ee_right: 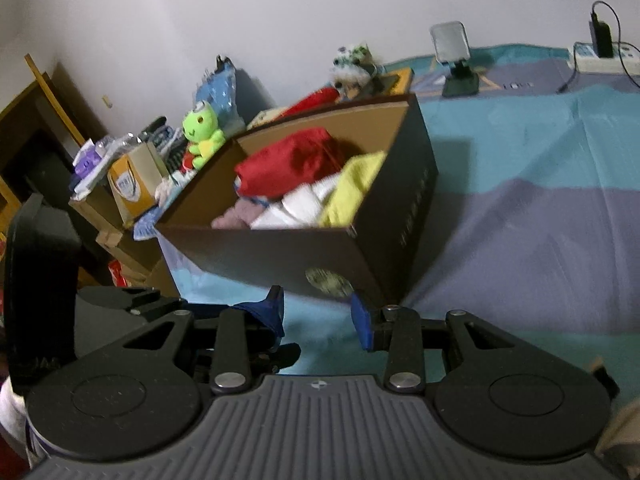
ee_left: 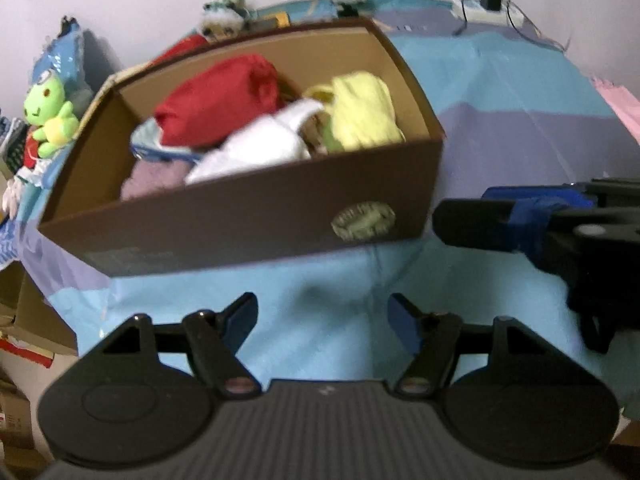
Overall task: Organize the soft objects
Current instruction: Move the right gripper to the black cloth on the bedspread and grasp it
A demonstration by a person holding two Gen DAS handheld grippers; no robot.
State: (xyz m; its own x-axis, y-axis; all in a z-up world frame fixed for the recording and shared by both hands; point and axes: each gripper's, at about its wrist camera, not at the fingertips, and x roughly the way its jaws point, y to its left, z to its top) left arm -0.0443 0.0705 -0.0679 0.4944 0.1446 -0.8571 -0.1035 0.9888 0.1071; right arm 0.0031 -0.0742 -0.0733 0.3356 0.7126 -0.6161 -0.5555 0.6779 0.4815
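Observation:
A brown cardboard box [ee_left: 248,224] stands on the blue and purple bed cover. It holds a red cloth [ee_left: 216,104], a yellow cloth [ee_left: 364,112], a white cloth [ee_left: 260,148] and a mauve cloth [ee_left: 156,178]. The box also shows in the right wrist view [ee_right: 280,256], with the red cloth [ee_right: 288,164] and yellow cloth [ee_right: 352,188]. My left gripper [ee_left: 322,318] is open and empty, just in front of the box. My right gripper [ee_right: 318,312] is open and empty near the box's front corner; it also shows in the left wrist view [ee_left: 476,220].
A green frog plush [ee_left: 50,114] and clutter lie left of the box. A small white plush [ee_right: 354,66], a phone stand [ee_right: 456,56] and a power strip with charger [ee_right: 600,52] sit by the wall. Cardboard boxes [ee_right: 132,184] stand beside the bed at left.

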